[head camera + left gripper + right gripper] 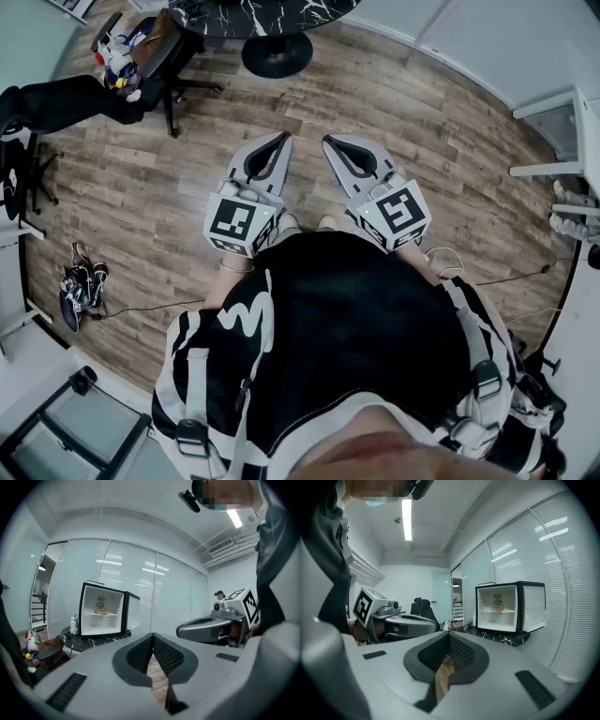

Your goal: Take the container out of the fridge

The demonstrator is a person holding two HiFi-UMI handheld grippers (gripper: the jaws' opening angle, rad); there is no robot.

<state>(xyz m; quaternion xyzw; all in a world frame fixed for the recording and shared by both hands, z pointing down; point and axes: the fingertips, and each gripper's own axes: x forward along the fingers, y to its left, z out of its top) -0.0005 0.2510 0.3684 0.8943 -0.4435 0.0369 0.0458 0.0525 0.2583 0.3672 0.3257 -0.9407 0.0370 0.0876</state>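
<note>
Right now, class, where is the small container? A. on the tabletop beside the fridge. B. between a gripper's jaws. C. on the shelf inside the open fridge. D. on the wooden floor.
C: both gripper views show the container resting on the shelf inside the open fridge.

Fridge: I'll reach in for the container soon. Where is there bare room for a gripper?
Bare: the shelf on either side of the container, and the whole space under that shelf in the fridge. Crowded: the tabletop left of the fridge in the left gripper view, where a white bottle stands.
</note>
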